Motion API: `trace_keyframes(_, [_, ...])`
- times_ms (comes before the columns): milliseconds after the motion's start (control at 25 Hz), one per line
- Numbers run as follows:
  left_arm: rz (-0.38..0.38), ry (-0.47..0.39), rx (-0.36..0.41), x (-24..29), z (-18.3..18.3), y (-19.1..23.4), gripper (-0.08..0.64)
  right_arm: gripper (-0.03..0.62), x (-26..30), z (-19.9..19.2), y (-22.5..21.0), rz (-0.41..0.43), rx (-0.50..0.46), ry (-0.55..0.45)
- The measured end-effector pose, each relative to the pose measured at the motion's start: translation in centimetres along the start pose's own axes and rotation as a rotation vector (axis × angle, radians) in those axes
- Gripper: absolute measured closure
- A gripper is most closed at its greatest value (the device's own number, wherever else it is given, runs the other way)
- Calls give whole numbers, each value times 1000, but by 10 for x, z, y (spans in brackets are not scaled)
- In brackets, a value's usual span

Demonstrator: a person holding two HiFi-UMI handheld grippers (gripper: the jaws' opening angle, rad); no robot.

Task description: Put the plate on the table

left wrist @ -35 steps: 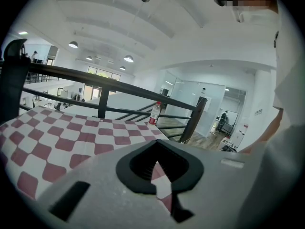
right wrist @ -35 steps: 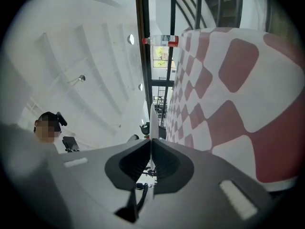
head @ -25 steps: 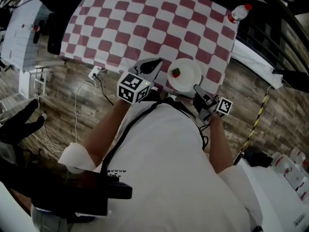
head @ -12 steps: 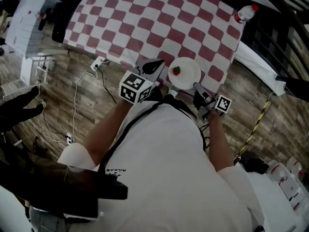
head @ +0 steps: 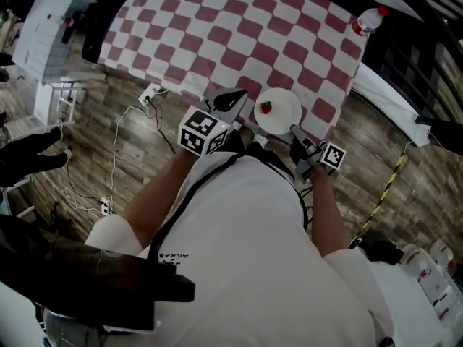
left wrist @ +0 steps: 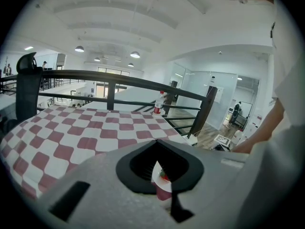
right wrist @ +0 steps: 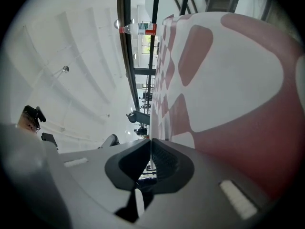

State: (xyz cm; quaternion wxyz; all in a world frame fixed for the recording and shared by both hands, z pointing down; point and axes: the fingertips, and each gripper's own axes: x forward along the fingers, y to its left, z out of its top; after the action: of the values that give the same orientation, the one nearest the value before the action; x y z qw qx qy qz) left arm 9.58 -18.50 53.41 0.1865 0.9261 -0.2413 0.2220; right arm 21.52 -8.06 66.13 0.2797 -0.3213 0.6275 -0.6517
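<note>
A white plate (head: 281, 111) with a small red piece of food (head: 266, 108) on it is over the near edge of the red-and-white checked table (head: 217, 27). My right gripper (head: 296, 133) is shut on the plate's near rim; in the right gripper view the rim shows as a thin line between the jaws (right wrist: 150, 143). My left gripper (head: 233, 98) hangs just left of the plate, jaws together and empty. Through the hole behind its tips (left wrist: 156, 142), the plate (left wrist: 157, 171) and food (left wrist: 163, 175) show.
A plastic bottle (head: 367, 19) with a red cap stands at the table's far right corner, by a black railing (left wrist: 143, 82). A white power strip (head: 148, 95) and cables lie on the wood floor at the left. A black chair (head: 98, 20) stands at the table's left side.
The head view has shifted a little. Plate and both grippers keep nearly the same places at the table's near edge.
</note>
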Motion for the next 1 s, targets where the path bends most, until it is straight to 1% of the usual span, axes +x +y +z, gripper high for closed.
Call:
trace_keyframes(440, [2, -14, -2, 5, 7, -6, 555, 572, 8, 2, -6, -27, -7, 25])
trace_keyframes(640, [9, -18, -11, 5, 6, -6, 555, 571, 10, 3, -11, -59, -18, 36])
trace_keyframes(840, [20, -23, -20, 7, 7, -6, 555, 571, 10, 4, -11, -66, -1, 35])
trace_keyframes(1000, [24, -21, -24, 7, 7, -6, 555, 572, 12, 4, -16, -96, -1, 45])
